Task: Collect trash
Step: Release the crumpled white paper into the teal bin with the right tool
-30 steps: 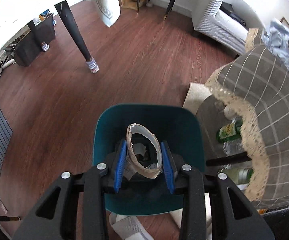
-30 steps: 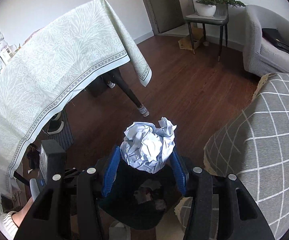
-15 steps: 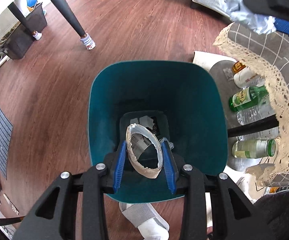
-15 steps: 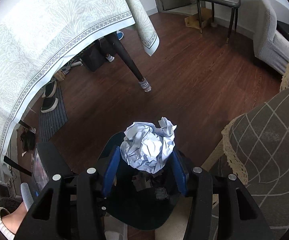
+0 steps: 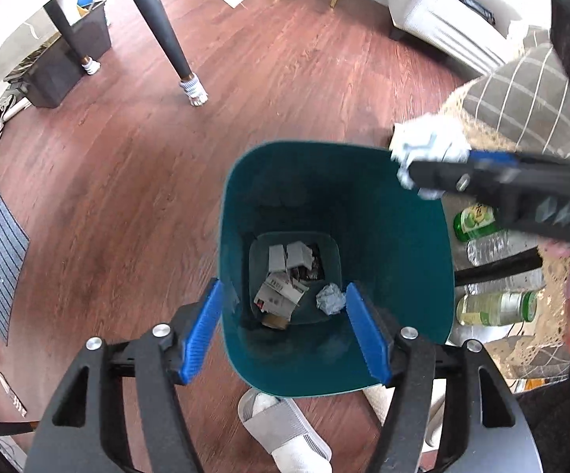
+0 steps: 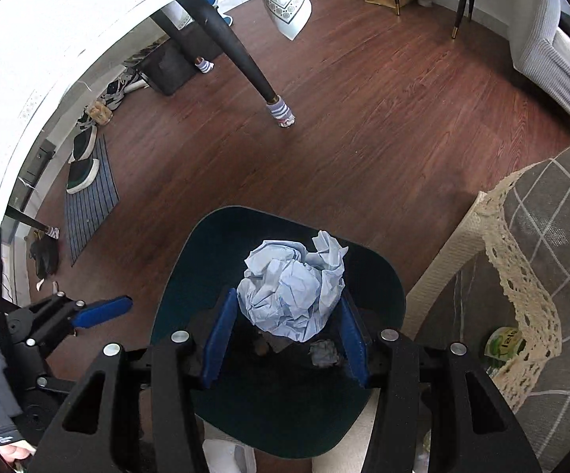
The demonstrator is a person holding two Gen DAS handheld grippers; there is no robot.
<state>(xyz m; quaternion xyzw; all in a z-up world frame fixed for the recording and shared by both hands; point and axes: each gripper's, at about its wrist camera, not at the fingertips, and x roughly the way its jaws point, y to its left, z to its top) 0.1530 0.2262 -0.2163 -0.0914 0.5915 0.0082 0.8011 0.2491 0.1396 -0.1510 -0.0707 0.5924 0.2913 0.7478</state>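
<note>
A teal trash bin [image 5: 403,268] stands on the wood floor, with paper scraps [image 5: 285,276] and a small grey paper wad [image 5: 330,298] at its bottom. My left gripper [image 5: 285,331] is open and empty above the bin's near rim. My right gripper [image 6: 285,337] is shut on a crumpled pale blue paper ball [image 6: 291,287] and holds it over the bin [image 6: 379,276]. The ball [image 5: 429,148] and right gripper also show at the bin's far right rim in the left wrist view. The left gripper's blue finger [image 6: 101,311] shows in the right wrist view.
A table with a grey checked, lace-edged cloth [image 5: 521,90] stands right of the bin, with bottles [image 5: 494,307] under it. A black table leg [image 5: 174,39] with a striped sock stands beyond. A slippered foot [image 5: 285,433] is near the bin. A mat with shoes [image 6: 88,185] lies left.
My left gripper opened and the torn cardboard ring it held is gone from its jaws. My right gripper moved over the bin with the paper ball.
</note>
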